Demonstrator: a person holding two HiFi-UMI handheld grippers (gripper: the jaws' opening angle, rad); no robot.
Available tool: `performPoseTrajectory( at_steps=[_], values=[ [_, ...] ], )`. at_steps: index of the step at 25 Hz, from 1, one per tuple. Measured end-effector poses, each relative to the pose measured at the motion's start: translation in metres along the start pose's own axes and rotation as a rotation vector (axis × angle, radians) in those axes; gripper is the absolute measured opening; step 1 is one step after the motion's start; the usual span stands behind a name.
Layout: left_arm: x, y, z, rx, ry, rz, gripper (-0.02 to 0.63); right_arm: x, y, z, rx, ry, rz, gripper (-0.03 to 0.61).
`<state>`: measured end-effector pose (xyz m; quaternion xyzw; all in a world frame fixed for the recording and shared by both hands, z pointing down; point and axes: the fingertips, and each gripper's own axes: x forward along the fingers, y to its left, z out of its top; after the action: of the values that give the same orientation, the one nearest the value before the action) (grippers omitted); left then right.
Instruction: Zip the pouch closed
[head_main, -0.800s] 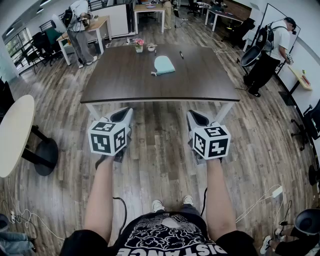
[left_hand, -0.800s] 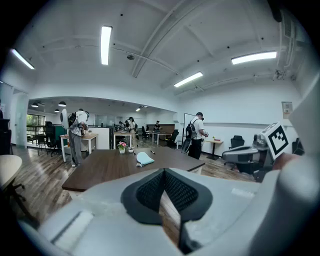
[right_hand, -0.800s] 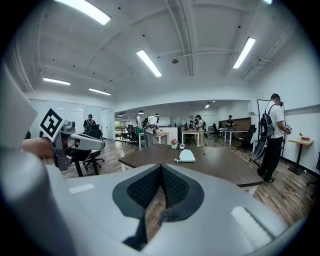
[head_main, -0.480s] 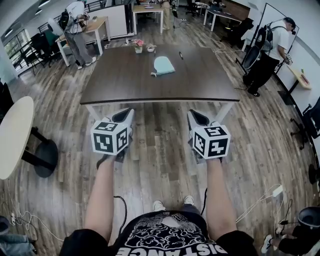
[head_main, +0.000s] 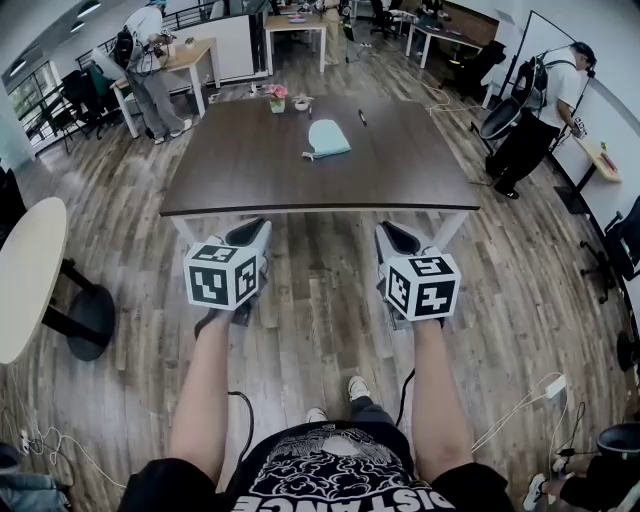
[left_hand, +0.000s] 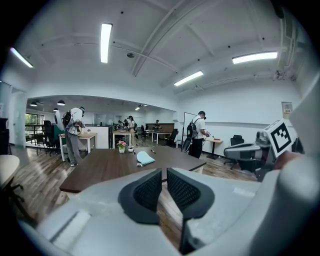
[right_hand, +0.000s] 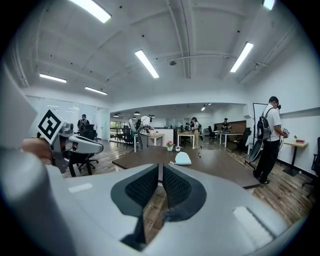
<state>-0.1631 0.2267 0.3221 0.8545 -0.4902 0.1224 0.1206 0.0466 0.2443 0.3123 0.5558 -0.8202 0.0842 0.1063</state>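
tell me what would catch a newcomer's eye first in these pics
First come the two marker-cube grippers held out low over the wood floor, the left gripper and the right gripper, both with jaws shut on nothing. Beyond them a big dark table fills the middle of the room, with a pale blue pouch lying toward its far side.

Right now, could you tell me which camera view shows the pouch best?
The head view: it looks down on the whole pouch lying on the table. Both gripper views show it small, distant and nearly edge-on.
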Motion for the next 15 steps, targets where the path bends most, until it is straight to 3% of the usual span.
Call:
performPoseTrajectory(
  at_steps=[15],
  values=[
    [0.061,0.008,-0.001,-0.006,0.027,0.027,0.117,0.045,-0.049,-0.007,0.04,-0.014,-0.002,0.137]
  ],
)
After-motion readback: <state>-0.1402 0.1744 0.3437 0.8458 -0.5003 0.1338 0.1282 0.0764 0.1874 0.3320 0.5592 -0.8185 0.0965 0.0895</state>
